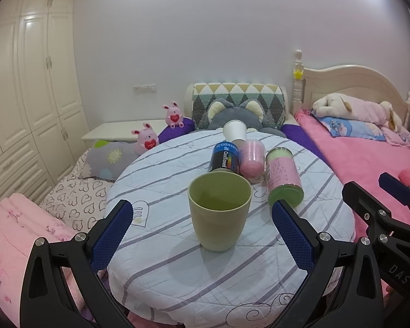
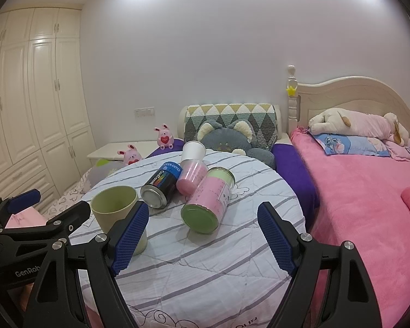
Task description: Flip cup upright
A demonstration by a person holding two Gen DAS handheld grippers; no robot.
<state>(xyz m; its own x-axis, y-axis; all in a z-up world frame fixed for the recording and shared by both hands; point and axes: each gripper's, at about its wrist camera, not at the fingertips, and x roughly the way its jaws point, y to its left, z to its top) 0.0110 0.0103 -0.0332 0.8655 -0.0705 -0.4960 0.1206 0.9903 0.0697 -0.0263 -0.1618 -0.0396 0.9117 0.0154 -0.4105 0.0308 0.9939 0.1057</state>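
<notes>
A light green cup (image 1: 219, 213) stands upright, mouth up, on the round striped table (image 1: 177, 273). My left gripper (image 1: 202, 218) is open, its blue pads on either side of the cup and apart from it. In the right wrist view the cup (image 2: 113, 205) stands at the left, partly behind my left finger. My right gripper (image 2: 202, 227) is open and empty, facing a green-and-pink can (image 2: 207, 202) that lies on its side. The right gripper (image 1: 380, 199) also shows at the right edge of the left wrist view.
Behind the cup lie a black can (image 1: 223, 156), a pink tumbler (image 1: 251, 158), a white paper cup (image 1: 234, 130) and the green-and-pink can (image 1: 283, 176). Beds with pink covers surround the table (image 2: 205, 273). Plush toys and a wardrobe (image 1: 27, 95) stand beyond.
</notes>
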